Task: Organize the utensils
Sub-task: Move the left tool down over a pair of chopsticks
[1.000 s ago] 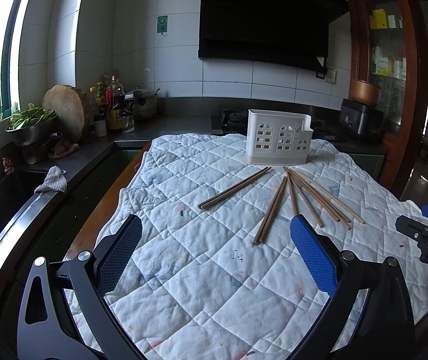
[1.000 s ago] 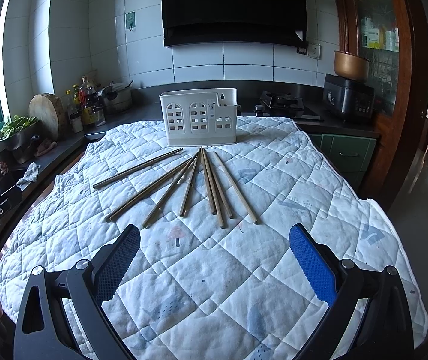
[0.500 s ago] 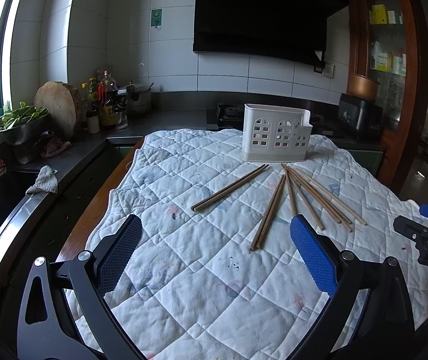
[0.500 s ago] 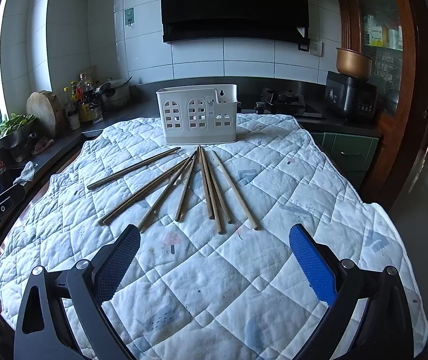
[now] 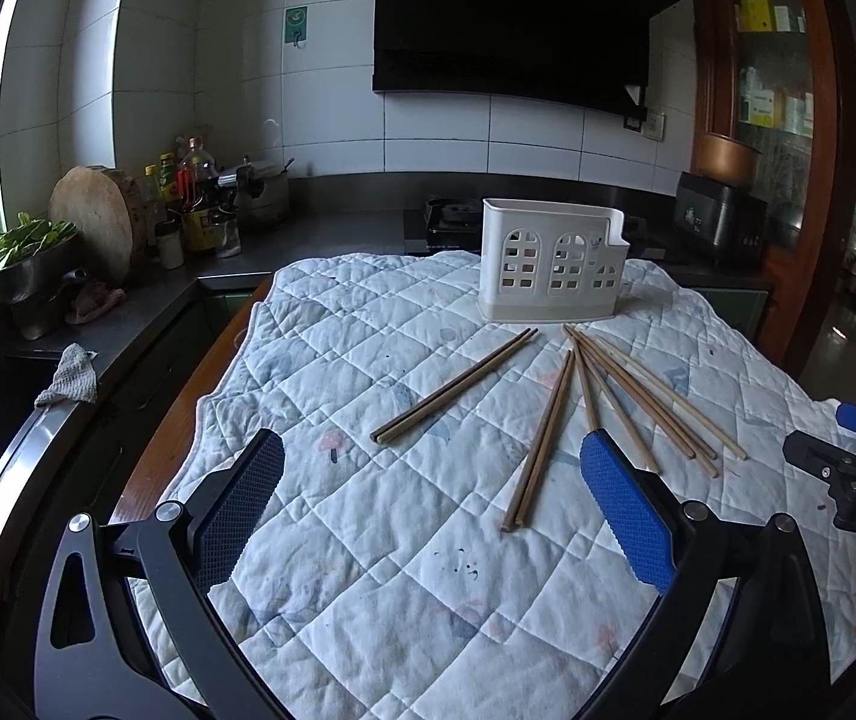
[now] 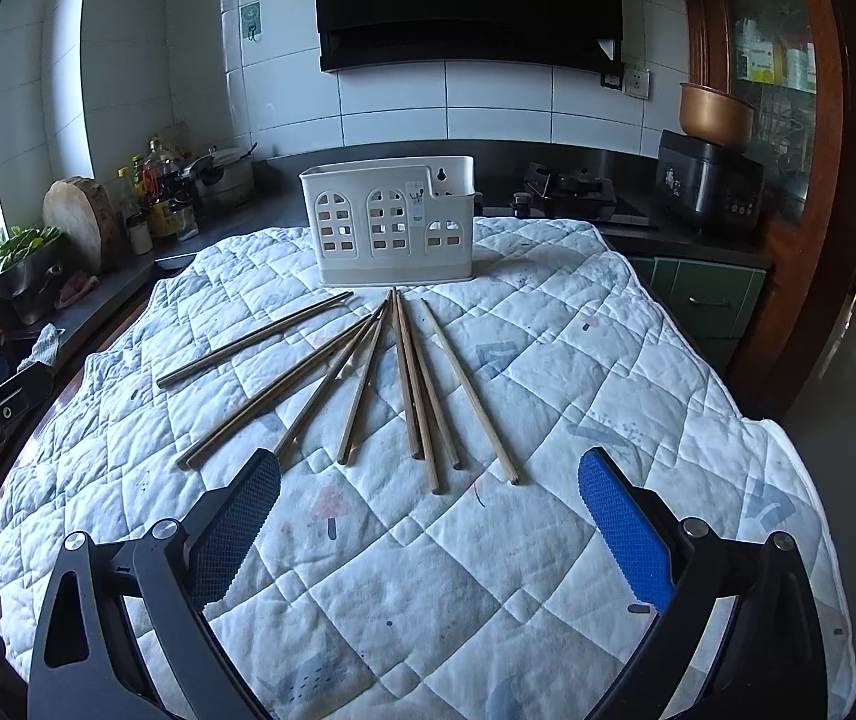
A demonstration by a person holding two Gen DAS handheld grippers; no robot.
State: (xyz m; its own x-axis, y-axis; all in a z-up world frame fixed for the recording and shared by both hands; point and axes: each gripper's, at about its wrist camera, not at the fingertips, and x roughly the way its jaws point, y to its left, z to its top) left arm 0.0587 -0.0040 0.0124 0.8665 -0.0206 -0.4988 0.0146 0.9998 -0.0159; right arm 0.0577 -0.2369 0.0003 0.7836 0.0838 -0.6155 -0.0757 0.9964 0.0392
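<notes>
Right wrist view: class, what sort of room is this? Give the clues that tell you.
Most likely a home kitchen. A gas stove sits on the dark counter under a black range hood, and bottles of oil and sauce stand beside a round chopping block.

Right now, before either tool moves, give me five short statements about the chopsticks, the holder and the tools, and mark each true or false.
1. The chopsticks lie loose on the quilted cloth, fanned out in front of the white holder. True.
2. The holder lies tipped on its side. False: it stands upright on the cloth.
3. The right tool is shut on a chopstick. False: its jaws are wide open and hold nothing.
4. The left tool is open and holds nothing. True.
5. Several chopsticks already stand in the holder. False: none shows above its rim; the chopsticks in view all lie on the cloth.
</notes>
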